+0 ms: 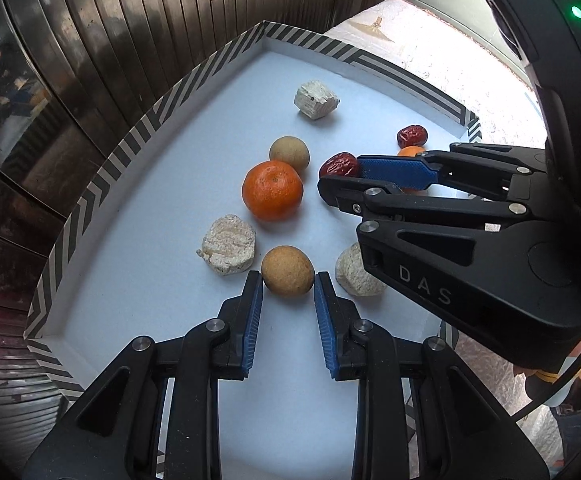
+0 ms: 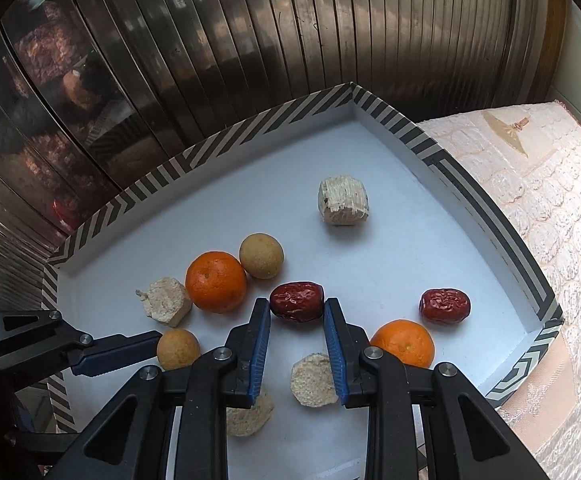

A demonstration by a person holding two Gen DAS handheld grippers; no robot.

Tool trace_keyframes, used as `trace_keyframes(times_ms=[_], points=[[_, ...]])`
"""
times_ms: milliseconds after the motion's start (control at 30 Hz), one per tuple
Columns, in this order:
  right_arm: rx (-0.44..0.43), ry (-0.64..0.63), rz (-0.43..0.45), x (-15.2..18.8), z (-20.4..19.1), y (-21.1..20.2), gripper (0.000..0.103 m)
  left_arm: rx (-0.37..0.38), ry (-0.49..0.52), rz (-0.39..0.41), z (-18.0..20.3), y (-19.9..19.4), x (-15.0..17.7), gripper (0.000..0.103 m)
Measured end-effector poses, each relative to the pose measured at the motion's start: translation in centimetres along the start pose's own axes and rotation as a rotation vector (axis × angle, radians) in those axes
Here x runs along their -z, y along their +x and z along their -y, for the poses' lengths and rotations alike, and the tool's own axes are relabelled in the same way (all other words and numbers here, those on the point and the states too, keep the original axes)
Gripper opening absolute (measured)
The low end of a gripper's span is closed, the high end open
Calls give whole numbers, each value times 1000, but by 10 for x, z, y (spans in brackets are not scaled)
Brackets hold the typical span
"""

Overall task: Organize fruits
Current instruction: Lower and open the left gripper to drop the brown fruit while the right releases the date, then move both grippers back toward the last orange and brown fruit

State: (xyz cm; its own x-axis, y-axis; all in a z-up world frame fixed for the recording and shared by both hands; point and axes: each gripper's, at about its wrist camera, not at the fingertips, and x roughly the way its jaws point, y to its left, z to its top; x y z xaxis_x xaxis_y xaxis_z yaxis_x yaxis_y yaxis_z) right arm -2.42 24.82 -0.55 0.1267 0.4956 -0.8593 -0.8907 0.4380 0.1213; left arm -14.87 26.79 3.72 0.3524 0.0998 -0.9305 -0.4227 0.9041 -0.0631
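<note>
Resting on a quilted cloth (image 2: pixel 550 216) before ribbed metal panels (image 2: pixel 250 40), a striped-rimmed white tray (image 2: pixel 370 168) fills mid-frame, holding two oranges (image 2: pixel 215 282), two longans (image 2: pixel 261 255), two dates (image 2: pixel 444 306) and four crumbly blocks (image 2: pixel 343 200); left gripper (image 1: pixel 288 280) pinches a third longan (image 1: pixel 287 270), right gripper (image 2: pixel 297 308) pinches a third date (image 2: pixel 297 301)

Black grippers (image 1: pixel 288 280), blue ribbed pads (image 1: pixel 253 320)

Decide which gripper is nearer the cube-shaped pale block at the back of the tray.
Right. The right gripper holds a date nearer the block; the left gripper holds a brown fruit at the tray's near end.
</note>
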Motion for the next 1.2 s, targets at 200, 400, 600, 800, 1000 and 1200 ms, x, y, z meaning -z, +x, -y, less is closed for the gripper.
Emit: trace_keyframes(times_ms=[200,400,600,800,1000,1200], points=[[1,24,29,8,3,-13,31,-13,-3,-15,3,2,-4,32],[22,63,87,19,11,-43,31,-40,10,48,12,-12,-12,52],[73,148,160,34,30,-81,33,-45,20,91,29,-18,-31,52],[125,235,192,54,58,-109,34,-20,75,114,67,-18,-52,52],[184,333,209,82,90,-136,34,20,159,133,117,-17,-64,52],[232,427,234,114,124,-164,34,62,241,137,169,-14,-67,52]])
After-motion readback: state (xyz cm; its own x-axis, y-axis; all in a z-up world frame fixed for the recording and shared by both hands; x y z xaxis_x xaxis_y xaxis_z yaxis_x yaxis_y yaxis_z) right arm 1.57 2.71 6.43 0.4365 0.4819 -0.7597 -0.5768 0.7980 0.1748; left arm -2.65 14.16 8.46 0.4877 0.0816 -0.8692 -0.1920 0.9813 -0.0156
